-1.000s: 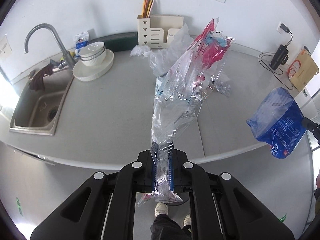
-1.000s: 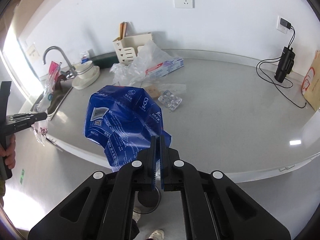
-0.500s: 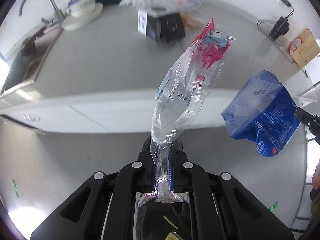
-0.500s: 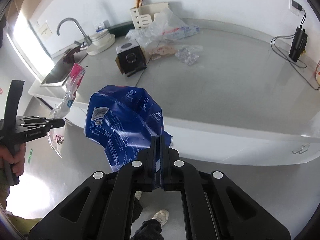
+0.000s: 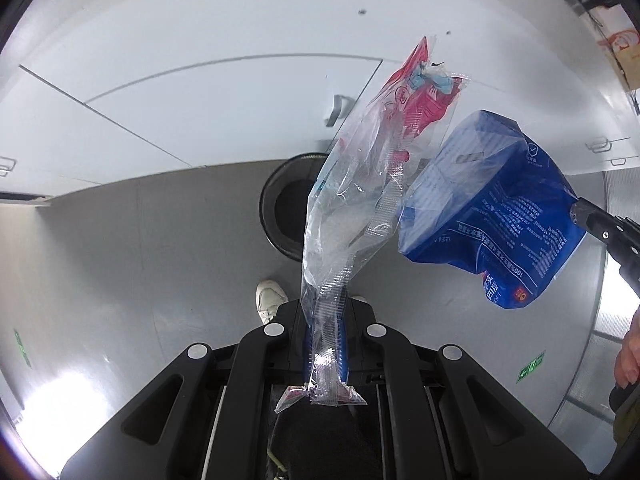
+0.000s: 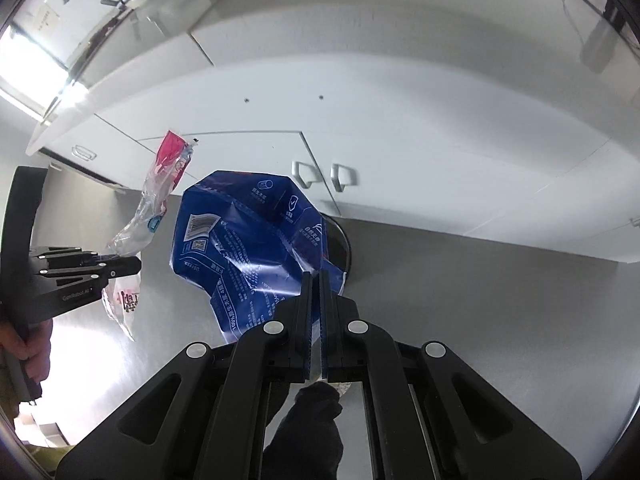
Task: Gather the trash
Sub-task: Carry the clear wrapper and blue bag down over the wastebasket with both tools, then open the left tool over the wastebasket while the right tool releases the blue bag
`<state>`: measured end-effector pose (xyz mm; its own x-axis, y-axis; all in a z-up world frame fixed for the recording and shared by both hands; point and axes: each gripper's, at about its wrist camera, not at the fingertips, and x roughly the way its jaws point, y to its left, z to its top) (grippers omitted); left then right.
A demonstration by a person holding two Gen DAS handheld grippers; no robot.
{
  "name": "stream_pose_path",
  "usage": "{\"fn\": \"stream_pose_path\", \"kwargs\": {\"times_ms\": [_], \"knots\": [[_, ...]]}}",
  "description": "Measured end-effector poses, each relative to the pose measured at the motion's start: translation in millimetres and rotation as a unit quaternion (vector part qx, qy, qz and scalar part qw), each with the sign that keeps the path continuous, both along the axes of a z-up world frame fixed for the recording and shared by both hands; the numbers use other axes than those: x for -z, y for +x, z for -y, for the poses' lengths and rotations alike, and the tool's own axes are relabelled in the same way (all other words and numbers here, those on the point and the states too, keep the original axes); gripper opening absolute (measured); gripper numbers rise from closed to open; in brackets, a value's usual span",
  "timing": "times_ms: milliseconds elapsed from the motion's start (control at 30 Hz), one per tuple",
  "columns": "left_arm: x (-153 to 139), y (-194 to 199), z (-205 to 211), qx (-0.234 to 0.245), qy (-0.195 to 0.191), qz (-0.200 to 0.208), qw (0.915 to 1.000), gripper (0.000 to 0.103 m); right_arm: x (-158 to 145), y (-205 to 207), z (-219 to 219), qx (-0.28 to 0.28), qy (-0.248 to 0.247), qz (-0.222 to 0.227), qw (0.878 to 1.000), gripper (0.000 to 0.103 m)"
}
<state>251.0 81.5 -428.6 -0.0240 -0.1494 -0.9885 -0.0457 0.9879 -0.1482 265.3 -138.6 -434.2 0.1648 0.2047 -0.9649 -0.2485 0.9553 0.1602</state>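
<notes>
Two hand-held grippers, each clamped on one piece of trash: left hand-held gripper (image 5: 326,344) pinching clear plastic wrapper (image 5: 360,184), right hand-held gripper (image 6: 316,320) pinching blue bag (image 6: 248,248), both at frame centre above one black bin (image 5: 282,208). Best released only once centred over the opening.

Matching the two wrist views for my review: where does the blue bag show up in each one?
Left wrist view: the blue bag hangs at right of centre, beside the clear wrapper.
Right wrist view: the blue bag fills the centre, just above the fingers.
Shared landmark: the black bin on the floor, partly hidden behind the bag.
</notes>
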Motion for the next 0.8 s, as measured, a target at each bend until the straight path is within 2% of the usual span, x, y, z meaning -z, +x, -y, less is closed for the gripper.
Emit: {"fn": "stream_pose_path", "kwargs": {"times_ms": [133,367,533,633,700,800], "knots": [[50,5,-11,-0.002,-0.003,-0.029,0.9996,0.008,49,0,-10,0.009,-0.013,-0.022,1.000,0.004],[157,13,-24,-0.010,-0.001,-0.101,0.9948,0.008,132,5,-16,0.045,-0.033,-0.057,0.997,0.004],[225,24,-27,-0.015,-0.005,-0.123,0.9922,0.008,186,20,-31,0.054,-0.053,-0.068,0.995,0.004],[266,28,-34,-0.039,-0.008,-0.150,0.9879,0.008,216,23,-40,0.041,-0.072,-0.063,0.995,0.004],[286,33,-37,-0.055,-0.018,-0.164,0.9848,0.008,234,22,-48,0.034,-0.076,-0.065,0.994,0.004],[310,35,-39,-0.052,-0.007,-0.180,0.9823,0.008,259,25,-50,0.035,-0.080,-0.074,0.993,0.004]]}}
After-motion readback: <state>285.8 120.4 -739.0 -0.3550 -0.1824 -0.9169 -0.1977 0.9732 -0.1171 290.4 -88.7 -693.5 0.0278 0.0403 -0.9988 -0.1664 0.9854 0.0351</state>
